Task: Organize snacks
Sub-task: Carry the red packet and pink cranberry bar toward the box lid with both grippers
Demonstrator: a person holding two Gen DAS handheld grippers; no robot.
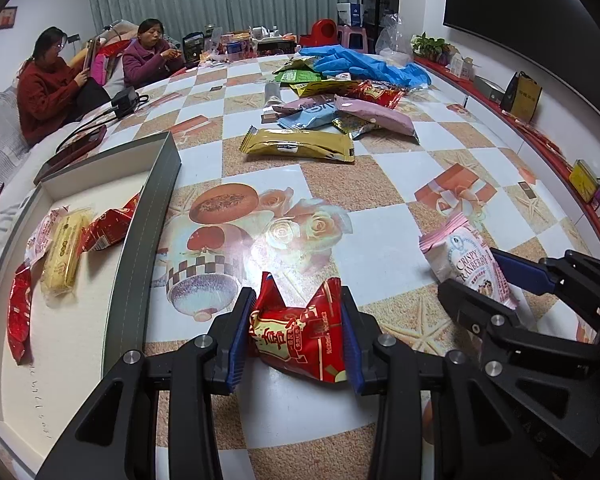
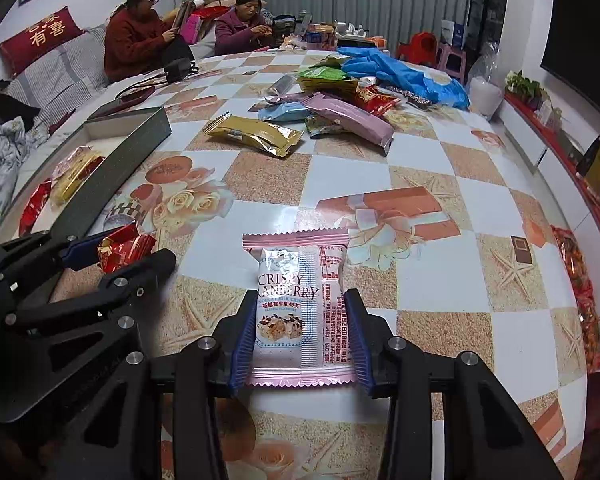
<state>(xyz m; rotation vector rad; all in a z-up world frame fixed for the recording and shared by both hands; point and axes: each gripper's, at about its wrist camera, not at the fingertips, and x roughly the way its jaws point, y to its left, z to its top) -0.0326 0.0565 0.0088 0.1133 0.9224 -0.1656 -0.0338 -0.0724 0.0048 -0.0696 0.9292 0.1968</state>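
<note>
Low centre of each frame, on worktop (image 1: 400, 208): red snack packet (image 1: 300, 332) clenched in left gripper (image 1: 296, 332) jaws, pink cranberry packet (image 2: 300, 312) in right gripper (image 2: 300, 328) jaws; light, crinkly, slippery, best pinched mid-body.

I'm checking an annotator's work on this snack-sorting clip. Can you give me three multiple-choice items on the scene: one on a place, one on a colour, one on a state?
1. Where does the grey box lie in the left wrist view?
A. Left of the left gripper
B. On the far snack pile
C. Under the blue gloves

2. What colour is the packet between the left gripper's fingers?
A. Green
B. Red
C. Blue

3. How is the cranberry packet placed?
A. Inside the box
B. Lying on the table between the right gripper's fingers
C. Lifted high above the table

Answers:
1 A, the box's wall runs along the left.
2 B, its wrapper is red.
3 B, the blue pads flank it on the tablecloth.
</note>
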